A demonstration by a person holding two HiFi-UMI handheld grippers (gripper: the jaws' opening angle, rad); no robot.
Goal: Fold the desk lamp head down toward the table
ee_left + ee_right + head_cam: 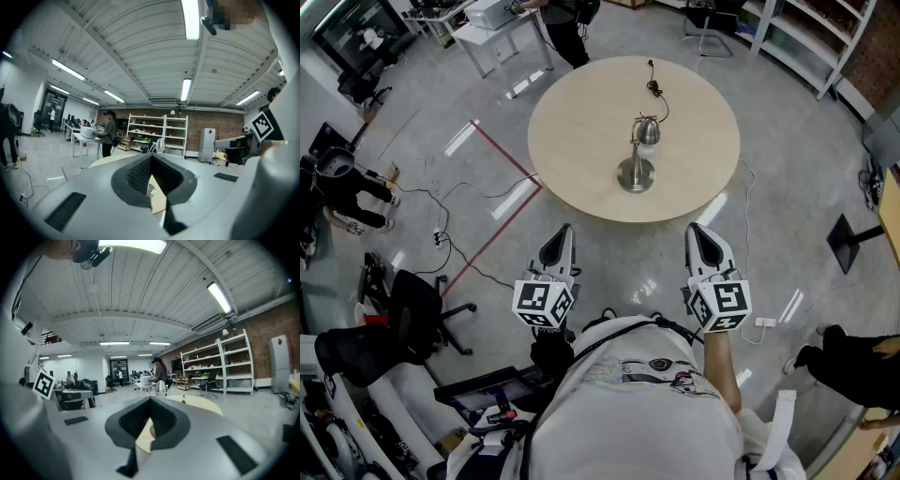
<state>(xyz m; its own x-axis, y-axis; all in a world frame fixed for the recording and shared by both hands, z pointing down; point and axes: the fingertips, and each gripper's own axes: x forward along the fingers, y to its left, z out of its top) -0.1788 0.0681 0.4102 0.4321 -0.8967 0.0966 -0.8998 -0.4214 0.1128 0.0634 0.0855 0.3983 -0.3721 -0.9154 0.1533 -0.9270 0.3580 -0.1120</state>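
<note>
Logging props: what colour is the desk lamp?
The desk lamp is silver, clearest in the head view.

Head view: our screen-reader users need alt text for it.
A small silver metal desk lamp stands on a round pale wooden table. Nearer the camera, the left gripper and right gripper hover short of the table, fingers shut.

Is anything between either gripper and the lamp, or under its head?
Nothing visible. Both the left gripper and right gripper are over bare floor short of the table; the lamp stands alone mid-table, its cord lying on the far side. The tabletop around its base is bare.
</note>
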